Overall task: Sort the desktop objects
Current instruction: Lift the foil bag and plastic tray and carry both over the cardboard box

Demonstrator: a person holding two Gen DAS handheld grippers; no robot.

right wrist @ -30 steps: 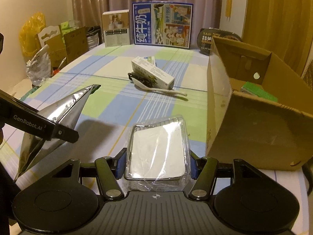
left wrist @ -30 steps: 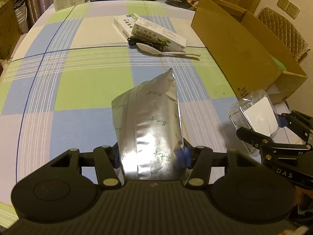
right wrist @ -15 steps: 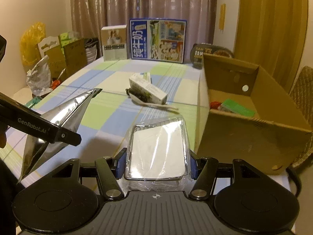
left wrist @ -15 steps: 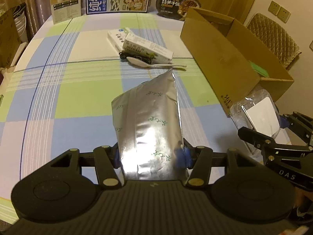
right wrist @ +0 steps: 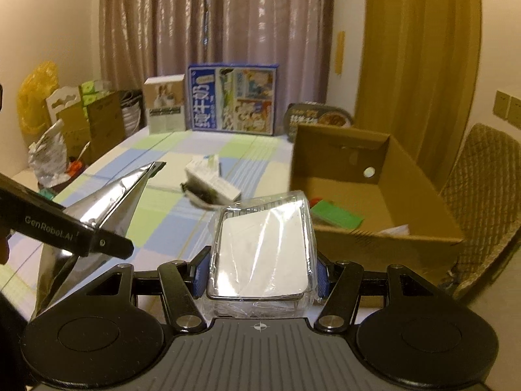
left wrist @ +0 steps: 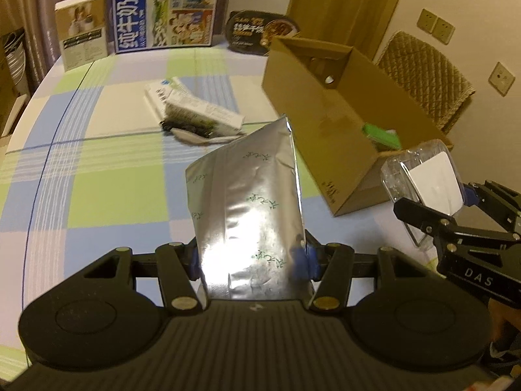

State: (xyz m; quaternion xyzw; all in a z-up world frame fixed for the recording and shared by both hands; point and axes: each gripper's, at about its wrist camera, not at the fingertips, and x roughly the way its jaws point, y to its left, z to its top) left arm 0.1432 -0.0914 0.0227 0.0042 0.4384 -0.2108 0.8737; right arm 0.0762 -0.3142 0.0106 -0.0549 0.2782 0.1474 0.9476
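Note:
My left gripper (left wrist: pixel 250 260) is shut on a silver foil pouch (left wrist: pixel 250 208) and holds it upright above the checked tablecloth (left wrist: pixel 97 176). The pouch also shows in the right wrist view (right wrist: pixel 97 215). My right gripper (right wrist: pixel 260 273) is shut on a clear plastic-wrapped case with a white card (right wrist: pixel 263 247), raised near the front wall of the open cardboard box (right wrist: pixel 384 238). The case also shows in the left wrist view (left wrist: pixel 426 179), beside the box (left wrist: pixel 319 110). A green packet (right wrist: pixel 337 216) lies inside the box.
White cartons (left wrist: pixel 195 110), a black cable and a white spoon (left wrist: pixel 192 137) lie mid-table. A blue milk carton box (left wrist: pixel 166 9), a beige box (left wrist: pixel 83 29) and a black bowl pack (left wrist: pixel 260 32) stand at the far edge. A wicker chair (right wrist: pixel 482 195) is right of the box.
Both grippers have risen with their loads and tilted up, so the box interior and the far wall now show. The right gripper with the case is closer to the box's front wall.

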